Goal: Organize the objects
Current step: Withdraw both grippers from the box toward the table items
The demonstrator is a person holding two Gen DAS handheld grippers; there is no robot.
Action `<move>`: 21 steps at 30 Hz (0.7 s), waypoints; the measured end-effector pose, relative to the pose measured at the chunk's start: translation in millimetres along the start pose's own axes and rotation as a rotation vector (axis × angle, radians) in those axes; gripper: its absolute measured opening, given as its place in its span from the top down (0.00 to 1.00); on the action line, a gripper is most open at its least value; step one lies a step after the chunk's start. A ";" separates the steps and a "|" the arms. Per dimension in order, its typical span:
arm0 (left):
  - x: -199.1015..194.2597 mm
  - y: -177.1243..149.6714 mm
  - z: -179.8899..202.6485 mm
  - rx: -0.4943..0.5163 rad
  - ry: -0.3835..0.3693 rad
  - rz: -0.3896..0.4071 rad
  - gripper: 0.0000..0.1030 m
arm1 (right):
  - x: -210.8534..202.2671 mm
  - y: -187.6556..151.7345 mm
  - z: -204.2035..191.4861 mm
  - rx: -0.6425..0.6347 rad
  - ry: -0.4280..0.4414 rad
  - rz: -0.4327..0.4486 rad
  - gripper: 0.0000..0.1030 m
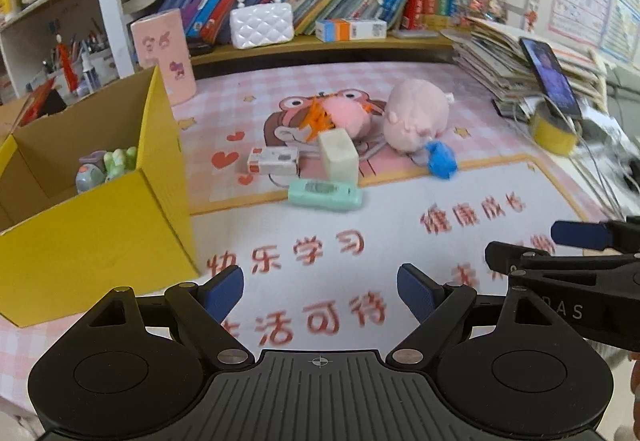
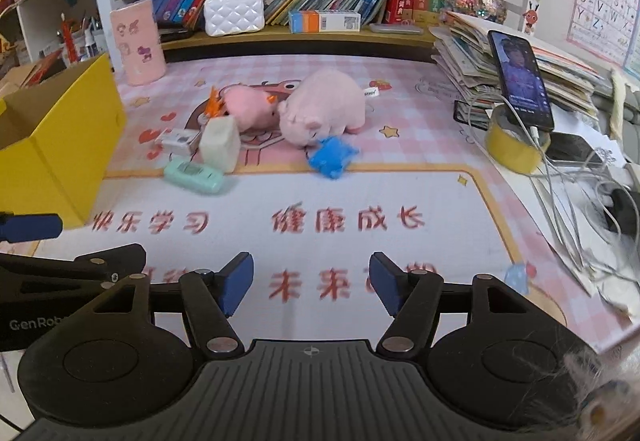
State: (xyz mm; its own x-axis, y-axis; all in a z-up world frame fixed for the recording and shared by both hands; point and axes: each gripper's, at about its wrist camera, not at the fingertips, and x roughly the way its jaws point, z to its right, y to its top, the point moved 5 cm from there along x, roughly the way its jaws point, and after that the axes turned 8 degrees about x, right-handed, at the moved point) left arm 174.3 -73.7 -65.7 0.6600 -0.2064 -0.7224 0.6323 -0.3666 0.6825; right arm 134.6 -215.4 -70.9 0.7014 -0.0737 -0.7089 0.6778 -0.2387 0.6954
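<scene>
Left hand-held gripper (image 1: 320, 291): spread wide, blue pads (image 1: 224, 291) well apart, nothing between them. Hovering low over the near part of the table (image 1: 360, 209), above the red printed characters. Right hand-held gripper (image 2: 312, 281): likewise wide open and holding nothing, just beside the left one, each showing at the edge of the other's view.

Ahead of both, a bare strip of printed mat, then the cluster of loose things. Nearest the left hand-held gripper: mint green toy car (image 1: 325, 194) lying flat, right at the orange border line of the mat. Just behind it, touching or nearly so, a pale block (image 1: 338, 157) standing upright and a small white box (image 1: 273, 161) to its left. Further back, small pink plush (image 1: 347, 117) with orange strands, pressed against the big pink plush pig (image 1: 416, 113). Blue soft toy (image 2: 332, 157) at the pig's snout, straight ahead of the right hand-held gripper.

Ahead-left of the left hand-held gripper: yellow cardboard box (image 1: 100, 233), open at the top, near corner close to the left pad, small figures (image 1: 106, 167) inside against the far wall. Open lane between box edge and toy car.

Right flank tight: yellow tape roll (image 2: 516, 145) with a phone (image 2: 522, 77) propped in it, white cables (image 2: 568, 201) trailing along the table's right edge, a stack of papers behind. Far end closed by a bookshelf (image 2: 300, 37).
</scene>
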 end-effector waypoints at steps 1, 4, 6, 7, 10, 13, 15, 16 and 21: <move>1.9 3.5 1.2 -0.004 0.009 0.002 0.16 | 3.3 4.8 3.1 0.004 0.007 -0.001 0.39; 7.6 14.0 5.7 0.002 0.036 0.006 0.16 | 11.8 16.6 9.6 0.006 0.029 0.001 0.39; 11.1 19.2 7.4 0.003 0.055 0.007 0.16 | 17.2 23.3 12.9 0.002 0.043 0.002 0.38; 13.5 22.2 8.2 0.000 0.063 0.006 0.16 | 20.5 26.4 15.0 0.000 0.050 0.000 0.38; 22.3 29.1 10.1 -0.016 0.081 -0.002 0.16 | 29.7 36.1 19.9 -0.005 0.069 -0.002 0.38; 32.1 35.0 12.2 -0.016 0.102 -0.009 0.16 | 39.5 45.7 24.0 -0.015 0.086 0.001 0.38; 39.7 39.3 14.4 0.001 0.120 -0.016 0.16 | 47.8 51.3 26.5 -0.022 0.095 0.000 0.38; 43.4 41.6 15.8 0.013 0.134 -0.017 0.16 | 53.1 54.4 28.1 -0.023 0.098 -0.009 0.37; 62.4 50.6 18.4 0.038 0.162 -0.027 0.16 | 75.5 67.3 34.7 -0.020 0.121 -0.049 0.37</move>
State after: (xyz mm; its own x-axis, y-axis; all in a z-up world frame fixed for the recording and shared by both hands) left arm 240.0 -121.9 -78.3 0.7016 -0.0486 -0.7109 0.6370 -0.4043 0.6564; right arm 225.5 -270.6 -81.7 0.6883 0.0554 -0.7233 0.7150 -0.2200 0.6636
